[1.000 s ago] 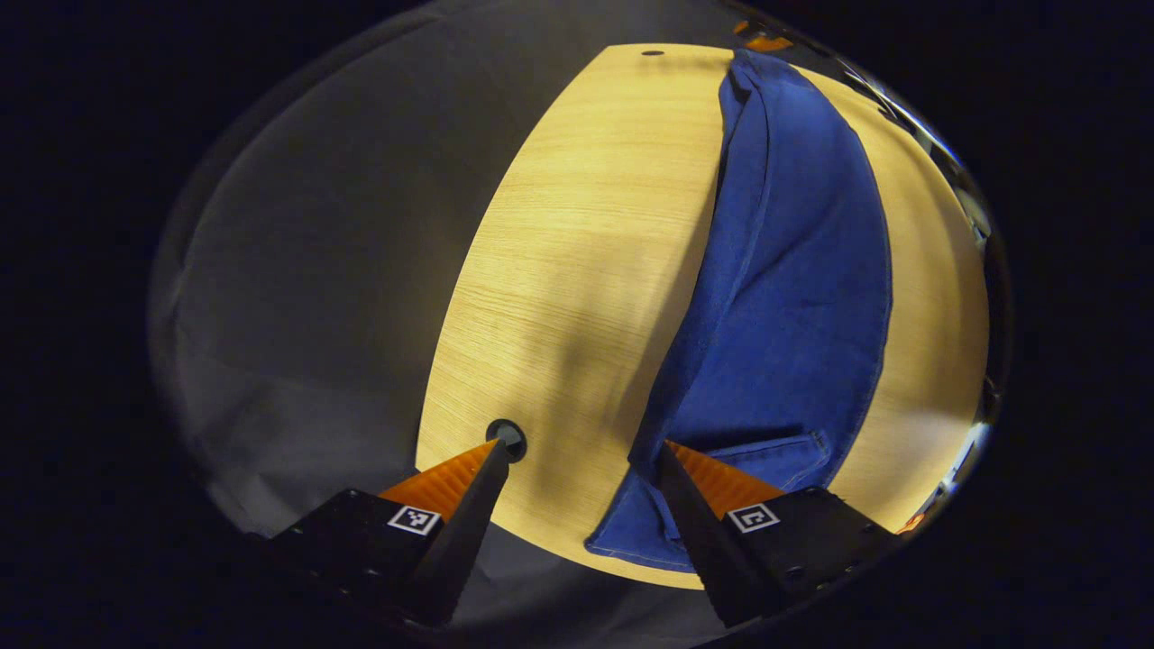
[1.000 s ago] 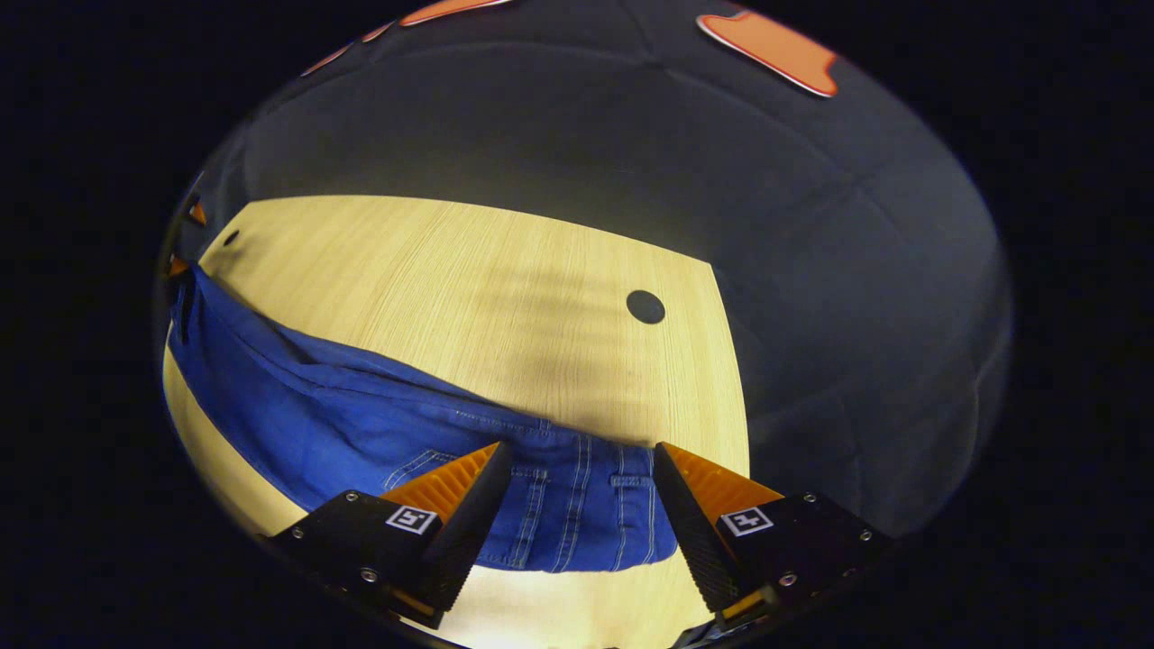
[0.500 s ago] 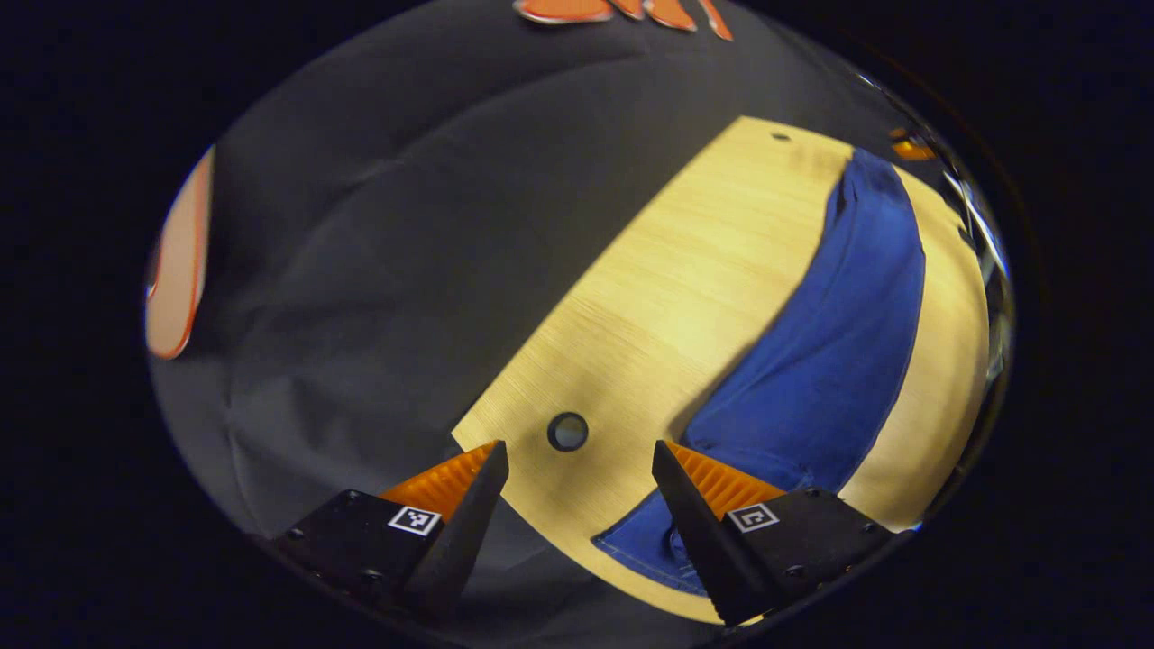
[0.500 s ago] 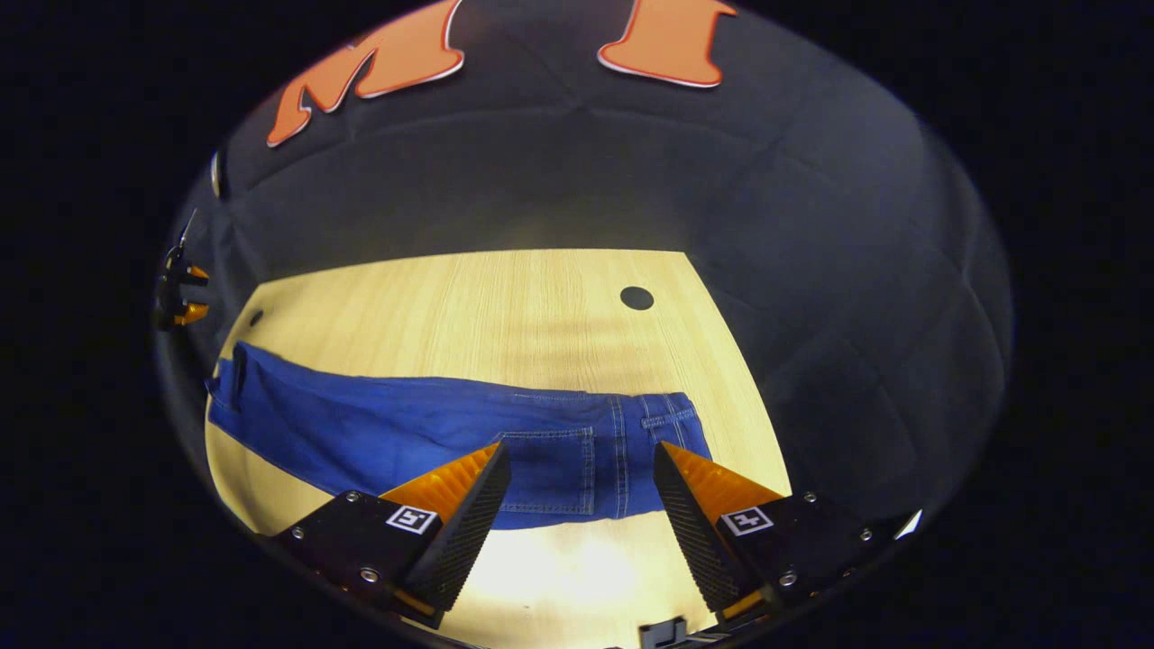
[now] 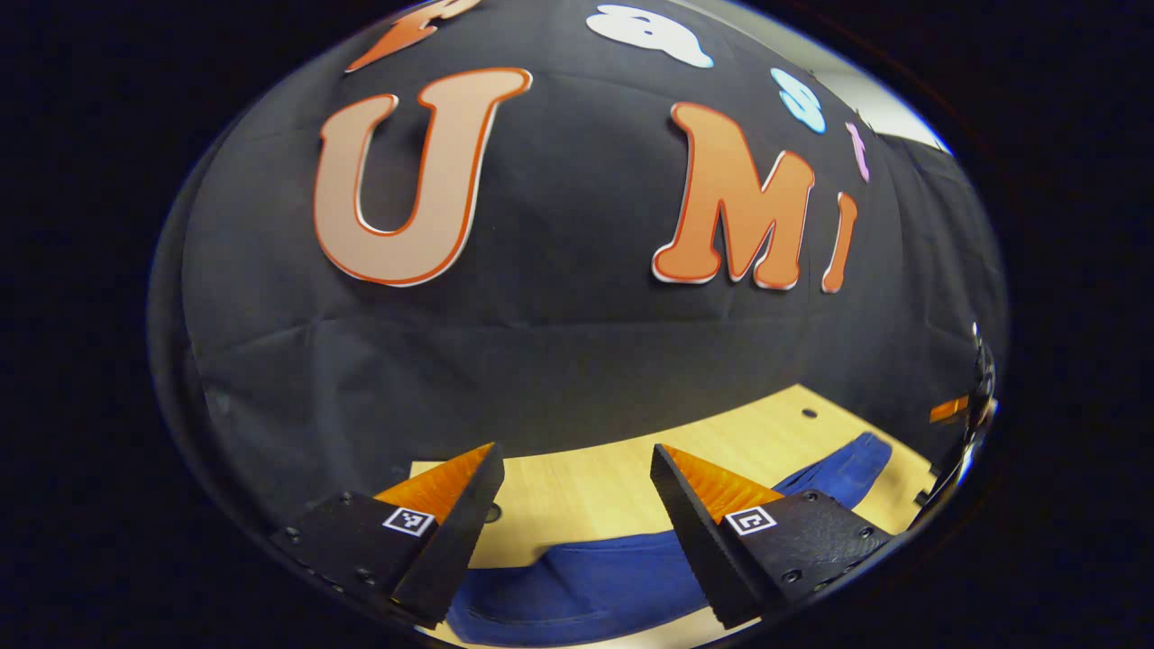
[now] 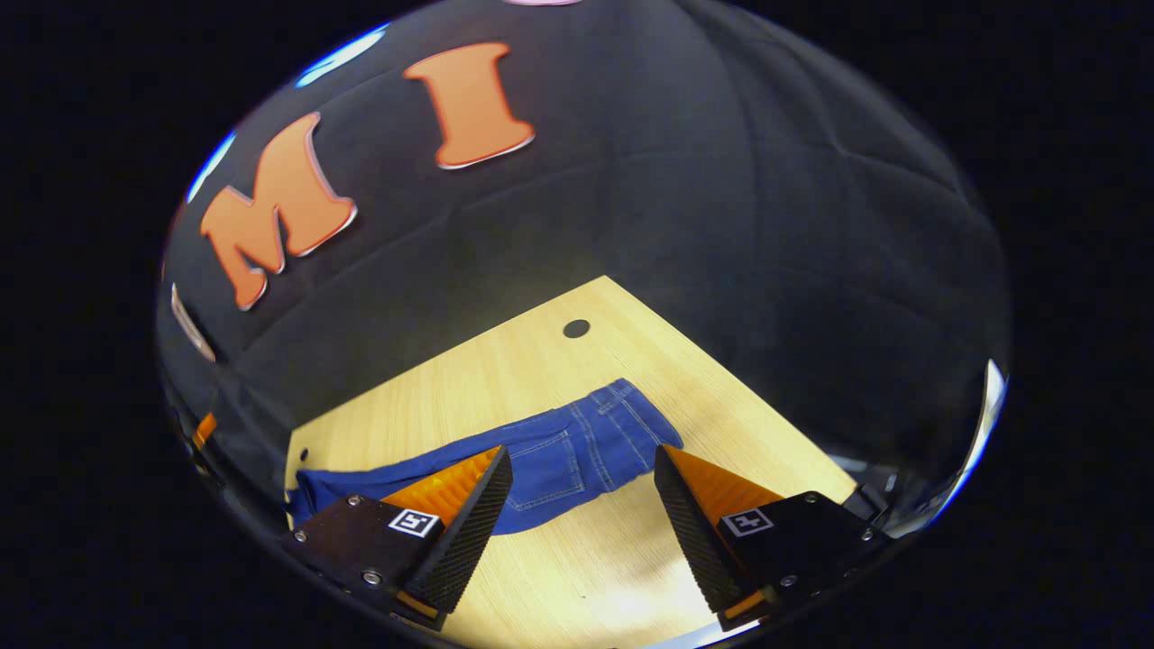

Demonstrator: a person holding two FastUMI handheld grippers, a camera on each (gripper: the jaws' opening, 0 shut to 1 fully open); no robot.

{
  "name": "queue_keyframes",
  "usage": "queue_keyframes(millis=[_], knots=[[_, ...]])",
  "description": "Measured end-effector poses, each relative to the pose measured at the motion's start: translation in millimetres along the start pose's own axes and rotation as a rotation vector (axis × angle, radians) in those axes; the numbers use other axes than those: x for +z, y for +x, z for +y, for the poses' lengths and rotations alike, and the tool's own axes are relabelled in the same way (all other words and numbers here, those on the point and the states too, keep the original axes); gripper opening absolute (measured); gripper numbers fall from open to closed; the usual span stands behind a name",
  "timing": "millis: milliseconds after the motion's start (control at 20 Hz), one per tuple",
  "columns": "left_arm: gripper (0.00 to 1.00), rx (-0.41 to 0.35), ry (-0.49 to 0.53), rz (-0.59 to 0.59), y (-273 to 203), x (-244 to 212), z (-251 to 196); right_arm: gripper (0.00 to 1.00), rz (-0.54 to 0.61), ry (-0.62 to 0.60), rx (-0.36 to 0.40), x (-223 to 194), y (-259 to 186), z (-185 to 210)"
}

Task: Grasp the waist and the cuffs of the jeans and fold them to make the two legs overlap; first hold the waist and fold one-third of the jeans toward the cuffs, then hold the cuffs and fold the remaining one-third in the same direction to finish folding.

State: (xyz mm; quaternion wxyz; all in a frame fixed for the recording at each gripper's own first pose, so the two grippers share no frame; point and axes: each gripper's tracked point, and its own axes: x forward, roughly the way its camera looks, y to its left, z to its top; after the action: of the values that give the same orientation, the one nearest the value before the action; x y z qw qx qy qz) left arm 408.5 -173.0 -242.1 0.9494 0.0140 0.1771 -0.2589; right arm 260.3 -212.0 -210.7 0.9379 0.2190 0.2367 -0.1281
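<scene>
Jeans (image 6: pixel 559 455) laid flat on table (image 6: pixel 505 379), legs overlapped; left gripper (image 5: pixel 577 500) and right gripper (image 6: pixel 581 496) held above, jaws wide, nothing gripped.

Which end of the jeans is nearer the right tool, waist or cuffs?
The waist: its pocket and belt-loop stitching lie just beyond the open right tool, while the cuffs trail off toward the table's far-left edge.

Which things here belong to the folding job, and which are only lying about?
Belong to the job:
- jeans, lying flat with the two legs overlapped
- left tool, open, holding nothing
- right tool, open, holding nothing

Only there:
- wooden table under the jeans
- round hole in the tabletop
- black cloth wall behind the table
</scene>
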Motion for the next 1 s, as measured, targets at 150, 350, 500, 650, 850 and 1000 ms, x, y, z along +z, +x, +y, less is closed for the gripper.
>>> queue_keyframes(millis=[150, 350, 500, 650, 850, 1000], knots=[[1.00, 0.012, -0.107, -0.065, -2.1, 14.3, -24.0, 0.97, 0.057, 0.204, 0.033, -17.0, 18.1, -18.7], [1.00, 0.196, -0.056, -0.104, -20.0, 19.9, -10.1, 0.98, 0.170, 0.410, 0.083, -43.2, 63.0, -36.1], [1.00, 0.275, -0.099, -0.128, -27.6, 24.0, -12.5, 0.98, 0.190, 0.453, 0.071, -49.3, 94.1, -49.0], [1.00, 0.311, -0.075, -0.130, -32.5, 23.9, -12.0, 0.98, 0.203, 0.500, 0.072, -51.8, 118.1, -51.2], [1.00, 0.323, -0.058, -0.137, -35.7, 27.4, -13.6, 0.98, 0.202, 0.587, 0.149, -43.7, 143.6, -31.9], [1.00, 0.368, -0.058, -0.118, -41.3, 23.6, -8.3, 0.95, 0.185, 0.634, 0.152, -38.3, 160.1, -31.7]])
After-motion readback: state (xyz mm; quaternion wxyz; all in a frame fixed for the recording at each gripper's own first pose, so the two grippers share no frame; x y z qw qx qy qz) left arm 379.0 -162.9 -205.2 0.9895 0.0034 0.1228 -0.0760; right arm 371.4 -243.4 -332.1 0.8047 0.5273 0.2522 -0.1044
